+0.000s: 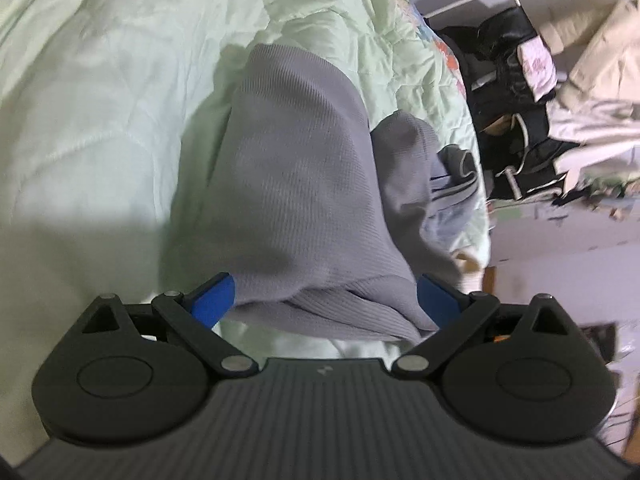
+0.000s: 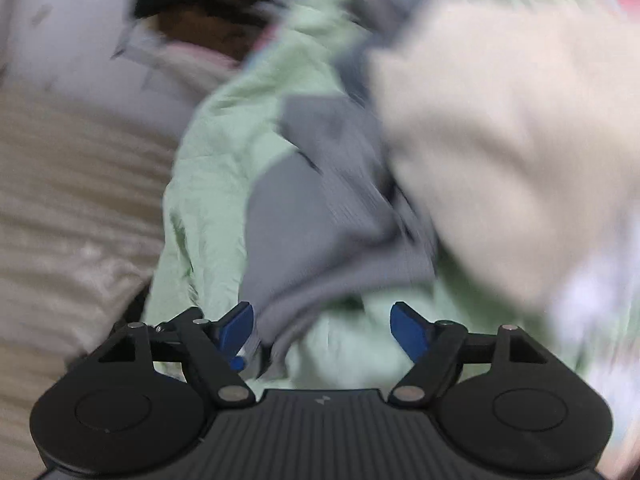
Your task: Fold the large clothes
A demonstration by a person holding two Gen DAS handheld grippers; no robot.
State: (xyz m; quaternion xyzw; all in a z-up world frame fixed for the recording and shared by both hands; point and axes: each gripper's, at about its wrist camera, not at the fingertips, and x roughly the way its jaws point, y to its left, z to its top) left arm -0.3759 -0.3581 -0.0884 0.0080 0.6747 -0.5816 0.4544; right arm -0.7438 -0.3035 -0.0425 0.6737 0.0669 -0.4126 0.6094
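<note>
While the left wrist view is fairly sharp, the right wrist view is heavily motion-blurred, so detail there is limited

Left wrist view, left to right: pale green quilt [image 1: 120, 100] covers the bed across the left and centre of the frame. The grey ribbed garment [image 1: 296, 184] lies on the quilt as a long bunched mass running away from the camera, its near folded edge sitting between the blue pads [image 1: 214, 300] of the left gripper [image 1: 326, 300]. Jaws stand wide apart; cloth fills most of the gap, but the pads do not visibly pinch it. A second grey fold lies just beside the main mass on its right, with a striped grey-and-white cloth [image 1: 452, 192] next to it. Far right, beyond the bed edge: a cluttered pile of dark and cream items [image 1: 520, 100], not identifiable

Right wrist view, left to right: beige surface [image 2: 60, 200] at left, then the green quilt [image 2: 208, 200], then the grey garment [image 2: 320, 208] crumpled on the quilt in the centre. Its lower edge hangs close to the left-hand pad of the right gripper [image 2: 322, 330]; contact cannot be told through the blur. Jaws wide, with green quilt showing between them. A large cream cloth [image 2: 500, 160] fills the right side, overlapping the garment's right edge
</note>
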